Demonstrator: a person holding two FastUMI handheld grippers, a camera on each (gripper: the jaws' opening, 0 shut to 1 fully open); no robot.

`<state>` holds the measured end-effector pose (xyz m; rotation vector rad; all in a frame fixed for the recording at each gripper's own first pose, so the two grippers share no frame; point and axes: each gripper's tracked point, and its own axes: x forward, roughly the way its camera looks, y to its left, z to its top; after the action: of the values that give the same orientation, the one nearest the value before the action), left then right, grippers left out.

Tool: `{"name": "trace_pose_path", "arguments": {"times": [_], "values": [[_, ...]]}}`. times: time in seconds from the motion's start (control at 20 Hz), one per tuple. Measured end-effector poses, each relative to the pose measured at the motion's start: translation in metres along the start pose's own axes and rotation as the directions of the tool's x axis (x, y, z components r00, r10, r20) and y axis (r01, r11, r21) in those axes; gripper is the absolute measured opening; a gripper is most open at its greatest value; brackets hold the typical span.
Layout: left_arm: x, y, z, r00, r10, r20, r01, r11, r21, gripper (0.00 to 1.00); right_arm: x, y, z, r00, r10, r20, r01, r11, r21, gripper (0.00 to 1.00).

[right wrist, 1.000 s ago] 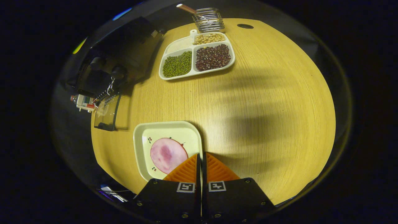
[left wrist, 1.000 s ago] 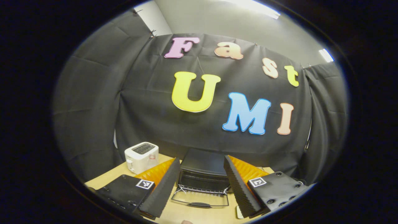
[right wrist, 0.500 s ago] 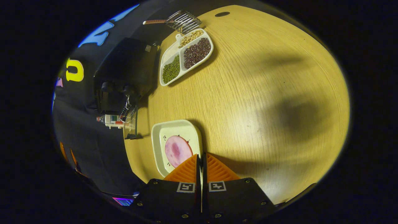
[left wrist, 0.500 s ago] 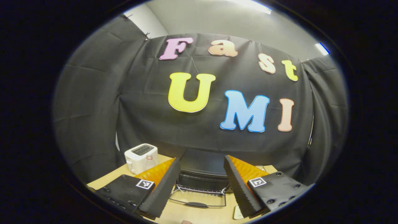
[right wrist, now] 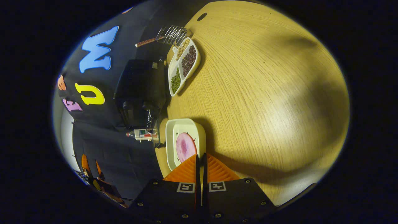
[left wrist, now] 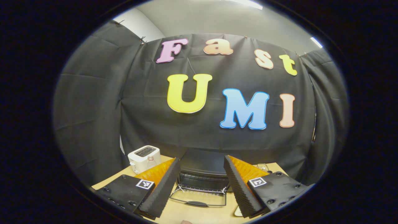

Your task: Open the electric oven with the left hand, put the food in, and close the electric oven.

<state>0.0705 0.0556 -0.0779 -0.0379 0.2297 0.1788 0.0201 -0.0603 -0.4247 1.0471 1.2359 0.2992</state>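
The black electric oven (left wrist: 202,168) stands ahead on the wooden table, its glass door (left wrist: 199,199) folded down flat. My left gripper (left wrist: 200,183) hangs open in front of it, holding nothing. In the right gripper view, a cream plate (right wrist: 172,137) carries a round pink slice of food (right wrist: 185,147). My right gripper (right wrist: 200,156) is shut on the plate's near rim, and the plate casts a shadow on the table. There the oven (right wrist: 140,90) lies to the left, with its open door (right wrist: 154,134) just beyond the plate.
A white toaster (left wrist: 143,155) stands left of the oven. A divided tray of beans (right wrist: 184,65) and a wire rack (right wrist: 172,33) sit past the oven's far side. A small bottle (right wrist: 141,134) lies by the oven door. Bare tabletop (right wrist: 264,93) spreads to the right.
The right gripper has swung round with the plate, so the oven and the booth wall now show further into its view. The left gripper stays open and has tilted up slightly.
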Motion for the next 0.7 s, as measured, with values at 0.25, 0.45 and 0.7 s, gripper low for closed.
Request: {"name": "trace_pose_path", "arguments": {"times": [0.25, 0.45, 0.7], "values": [[-0.001, -0.015, 0.011, 0.999, -0.036, 0.029, 0.035, 0.999, 0.033, 0.95, -0.017, 0.029, -0.012, 0.998, 0.053, 0.038, -0.053, 0.999, -0.015, 0.02], [0.005, -0.016, 0.017, 0.993, -0.1, 0.058, 0.097, 0.994, 0.049, 0.95, -0.019, 0.065, -0.026, 0.99, 0.08, 0.116, -0.079, 0.997, -0.01, 0.02], [0.017, -0.003, 0.028, 0.976, -0.189, 0.105, 0.18, 0.979, 0.093, 0.9, -0.008, 0.107, -0.054, 0.972, 0.066, 0.227, -0.074, 0.997, 0.027, 0.02]]}}
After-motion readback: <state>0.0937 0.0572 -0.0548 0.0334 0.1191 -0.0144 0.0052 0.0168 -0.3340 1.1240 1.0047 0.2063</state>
